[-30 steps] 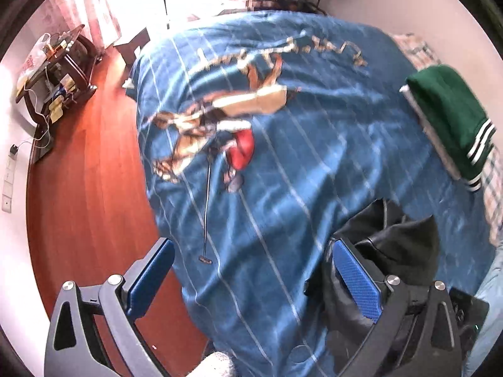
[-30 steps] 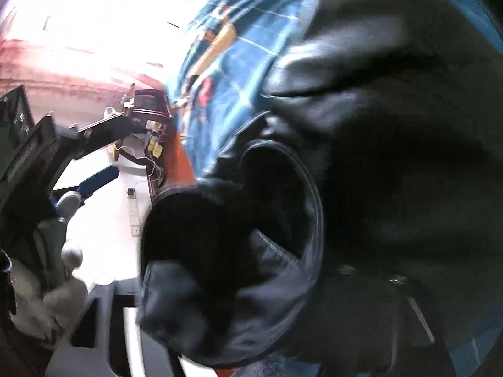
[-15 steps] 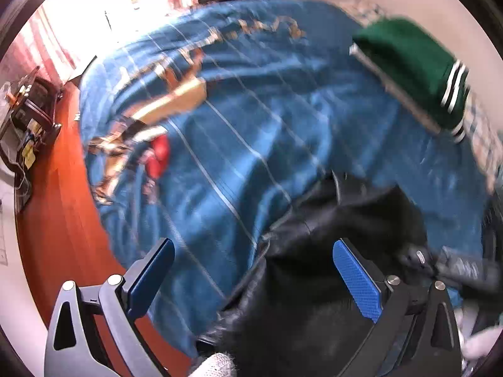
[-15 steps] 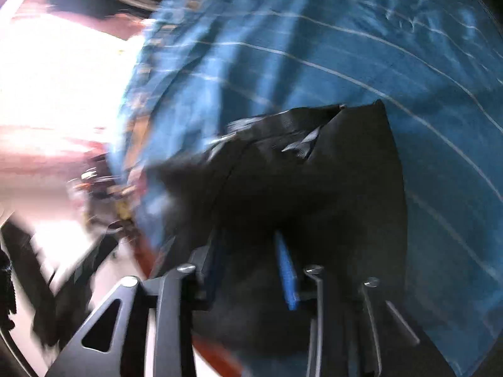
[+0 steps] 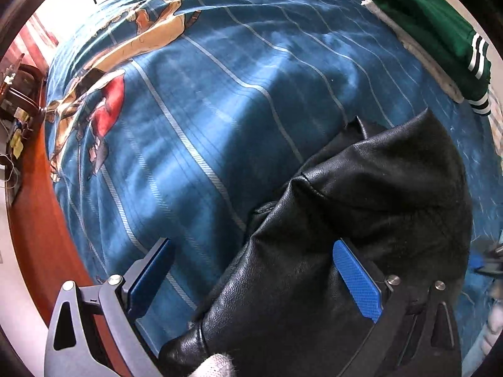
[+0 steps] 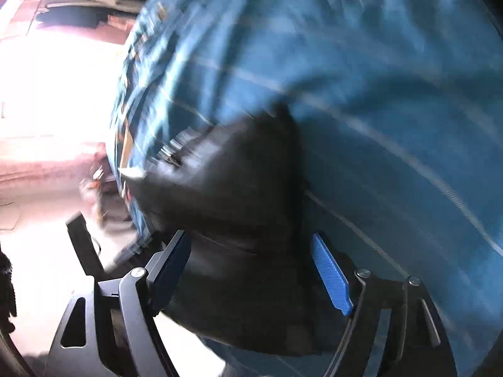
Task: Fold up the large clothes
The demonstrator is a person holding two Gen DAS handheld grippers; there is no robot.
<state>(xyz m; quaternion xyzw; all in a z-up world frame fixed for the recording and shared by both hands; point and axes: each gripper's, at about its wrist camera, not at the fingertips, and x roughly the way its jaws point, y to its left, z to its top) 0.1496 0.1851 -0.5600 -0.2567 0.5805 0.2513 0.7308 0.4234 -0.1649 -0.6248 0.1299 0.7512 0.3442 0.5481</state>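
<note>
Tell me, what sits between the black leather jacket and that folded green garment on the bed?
Only bare blue bedspread, in the left wrist view. The black leather jacket and the folded green garment lie apart, with nothing between them.

1. The black jacket [image 5: 371, 194] is grained leather or a look-alike, faintly glossy, with a fine pebbled surface.
2. The blue bedspread [image 5: 201, 119] is soft matt cloth with a short nap and woven pale stripes.
3. The folded green garment [image 5: 427, 28] at the bedspread's far right edge is matt knit cloth.
4. The left gripper [image 5: 254, 279] has ribbed blue plastic pads on smooth matt grey arms with shiny metal rivets.
5. The floor [image 5: 41, 220] is polished reddish wood.
</note>
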